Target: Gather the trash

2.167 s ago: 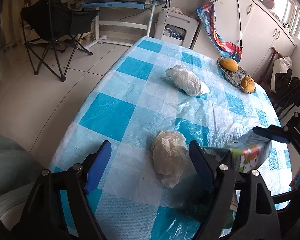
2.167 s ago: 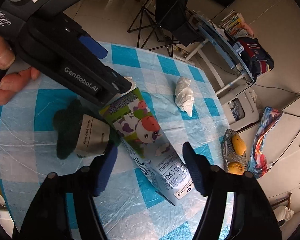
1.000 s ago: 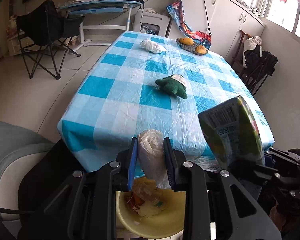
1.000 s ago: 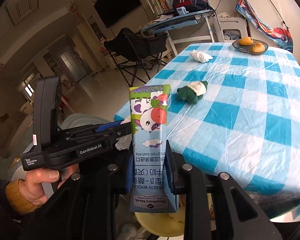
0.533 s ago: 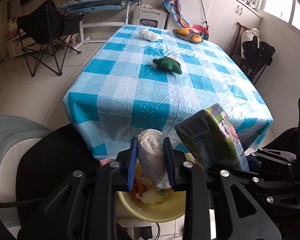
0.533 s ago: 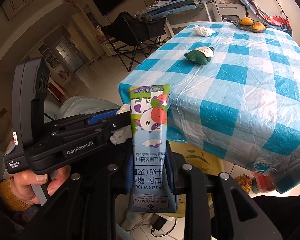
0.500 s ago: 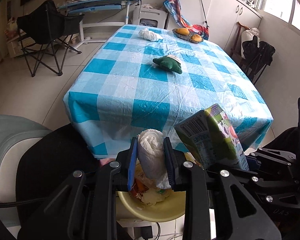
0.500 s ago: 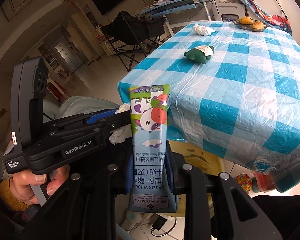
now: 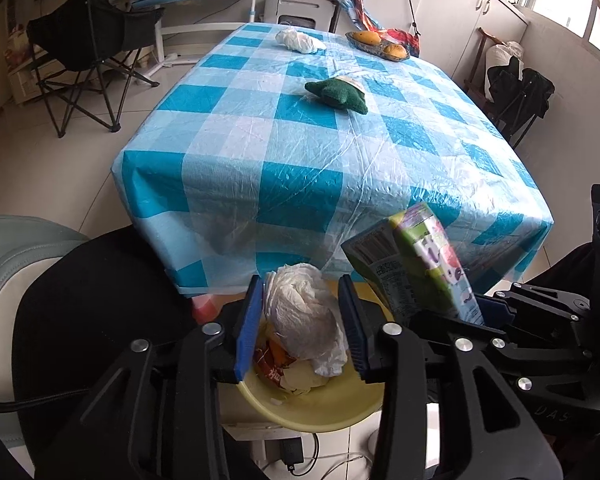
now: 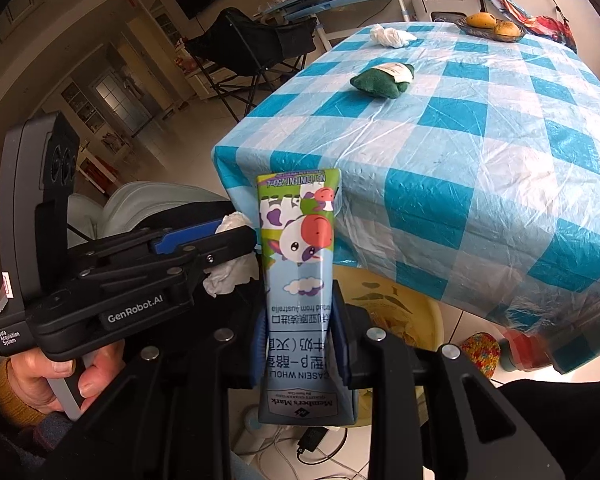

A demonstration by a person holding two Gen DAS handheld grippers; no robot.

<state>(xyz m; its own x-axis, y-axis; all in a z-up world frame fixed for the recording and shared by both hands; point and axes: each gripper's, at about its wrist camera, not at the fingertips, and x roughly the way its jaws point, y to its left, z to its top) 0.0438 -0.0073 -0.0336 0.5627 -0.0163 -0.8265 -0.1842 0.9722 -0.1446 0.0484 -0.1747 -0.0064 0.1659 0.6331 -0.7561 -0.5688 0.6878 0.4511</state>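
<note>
Trash is sitting in both of my tools now. My left hand-held gripper [image 9: 302,322] is opening a little around the crumpled white wad [image 9: 304,312]; the blue pads [image 9: 246,326] are standing just beside it, so I cannot tell if they are pressing it or already letting go. The wad is hanging in the lower centre of the left view, directly over the yellow bin [image 9: 320,408], which is holding other scraps. My right hand-held gripper [image 10: 298,350] is squeezing tight on the milk carton [image 10: 300,280], which is standing upright in the lower centre of the right view, with the bin partly behind it.

I am judging that the light wad may cling to one pad or drift past the rim when falling. The carton is tall and may catch the rim and tip out. On the counter [image 9: 292,152], in the upper centre, another white wad [image 9: 298,40] and a green thing [image 9: 338,94] are lying well apart.
</note>
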